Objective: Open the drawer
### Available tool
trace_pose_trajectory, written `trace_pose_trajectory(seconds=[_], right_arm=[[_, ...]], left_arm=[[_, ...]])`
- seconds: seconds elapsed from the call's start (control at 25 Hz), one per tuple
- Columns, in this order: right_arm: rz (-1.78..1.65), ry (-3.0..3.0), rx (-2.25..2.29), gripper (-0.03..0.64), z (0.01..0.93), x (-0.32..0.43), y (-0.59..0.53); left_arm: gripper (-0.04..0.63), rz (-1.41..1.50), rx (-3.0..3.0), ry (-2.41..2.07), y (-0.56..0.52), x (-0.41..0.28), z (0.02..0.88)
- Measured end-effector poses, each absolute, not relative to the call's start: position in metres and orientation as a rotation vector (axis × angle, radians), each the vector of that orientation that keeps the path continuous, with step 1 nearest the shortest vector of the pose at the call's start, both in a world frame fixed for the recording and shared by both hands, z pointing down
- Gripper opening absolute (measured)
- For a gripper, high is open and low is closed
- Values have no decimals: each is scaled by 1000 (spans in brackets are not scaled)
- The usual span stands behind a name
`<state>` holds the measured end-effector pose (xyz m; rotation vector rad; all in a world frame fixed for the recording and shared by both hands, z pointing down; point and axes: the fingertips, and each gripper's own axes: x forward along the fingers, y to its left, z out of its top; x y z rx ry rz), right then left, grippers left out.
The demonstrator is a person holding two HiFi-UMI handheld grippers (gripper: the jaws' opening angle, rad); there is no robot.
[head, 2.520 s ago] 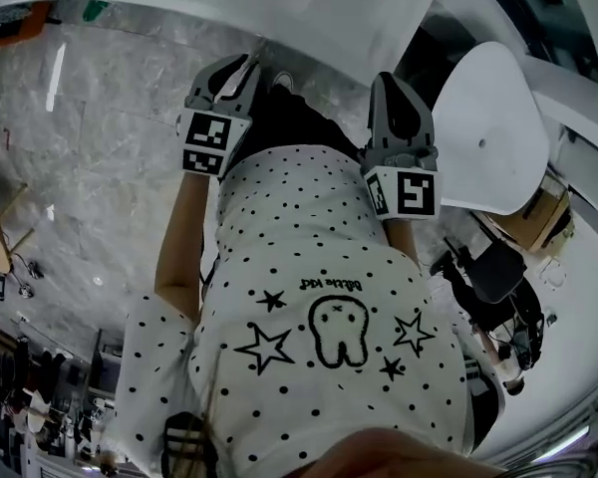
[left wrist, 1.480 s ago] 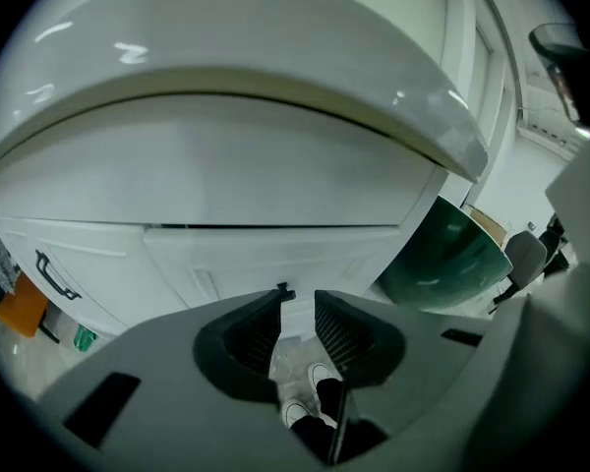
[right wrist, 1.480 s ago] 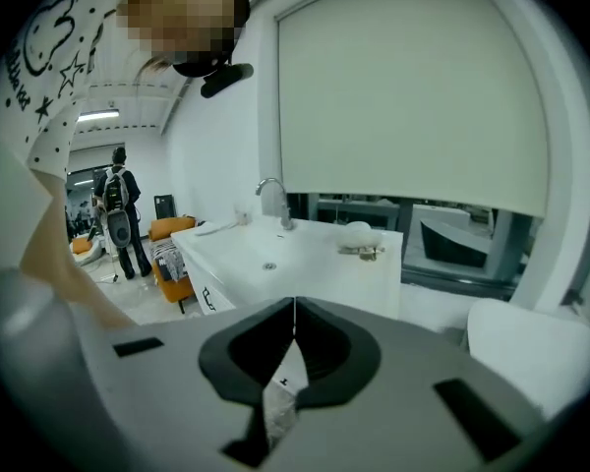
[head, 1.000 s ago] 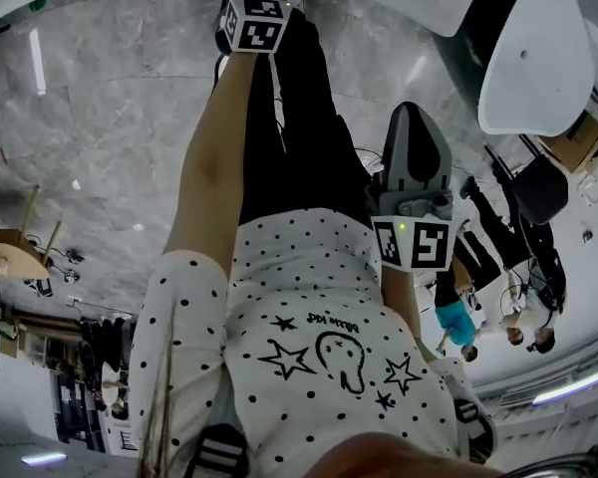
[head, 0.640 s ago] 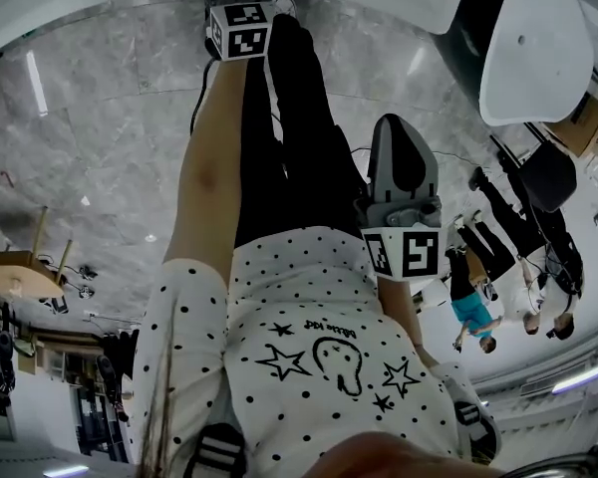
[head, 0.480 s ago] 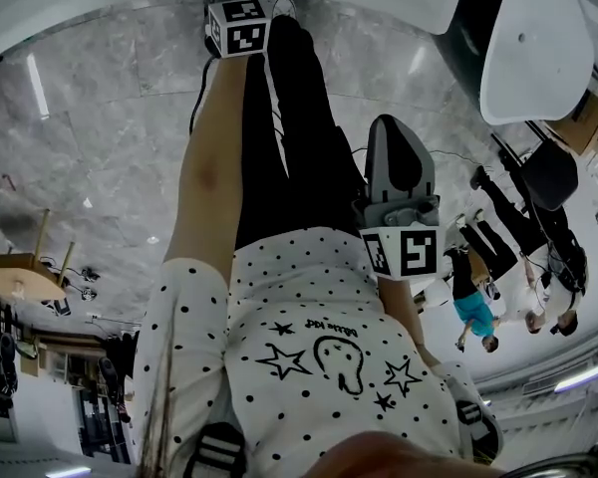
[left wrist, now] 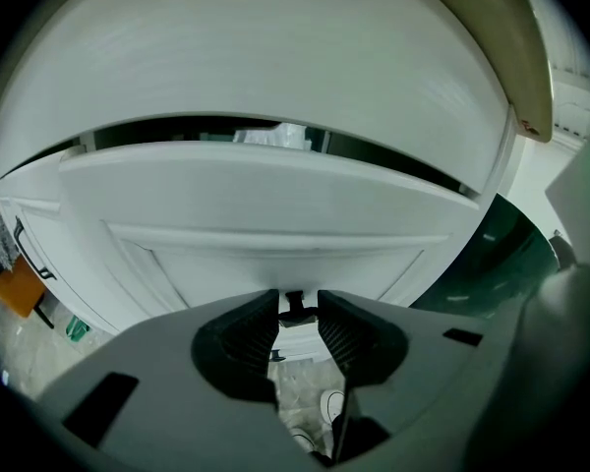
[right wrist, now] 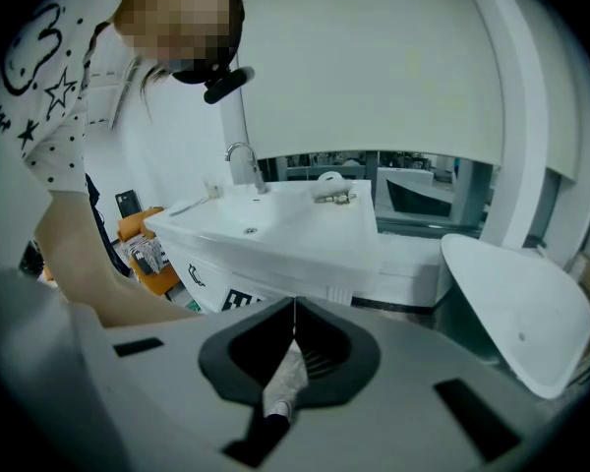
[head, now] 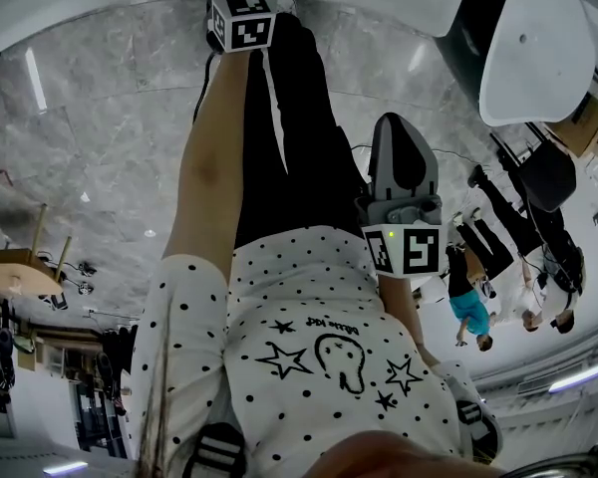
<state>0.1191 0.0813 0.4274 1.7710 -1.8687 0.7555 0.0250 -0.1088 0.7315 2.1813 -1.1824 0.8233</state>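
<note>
Left gripper (left wrist: pixel 297 299): the jaws are closing with a small dark knob (left wrist: pixel 295 311) between the tips; I cannot tell if the pads bite yet.
Right gripper (right wrist: pixel 294 311): the jaws are together on nothing, idle at 3 o'clock of the person's shirt (head: pixel 319 337).
Drawer (left wrist: pixel 275 214): the white front sits at 12 o'clock from the left gripper, with a dark gap along its top edge.
Risk, slip: the knob is small and caught only at the tips, so a pull before the pads seat likely strips it free.
Risk, jam: an off-axis or downward pull could bind the drawer.
Writing, shirt: the lettering is too small to read.
Writing, counter (right wrist: pixel 275 234): a black-and-white marker (right wrist: pixel 241 301) at 7 o'clock shows no words.
</note>
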Motion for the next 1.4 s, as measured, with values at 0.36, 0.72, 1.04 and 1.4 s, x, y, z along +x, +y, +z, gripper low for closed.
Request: trace_pose_trajectory(seconds=[0.36,0.72,1.04,1.4], right_arm=[[755,-1878,1768,15,427,117,82],[753,-1888,1754,15,427,112,81],[752,-1888,1751,15,429,112,84],[747,-1890,1746,15,430,108,82]], left_arm=[[123,801,2179,-1183,-106,18,730],[123,793,2179,-1190,-103,12,730],[123,790,2172,-1197,-100,13,731],[123,792,2179,-1191,-99,9,730]])
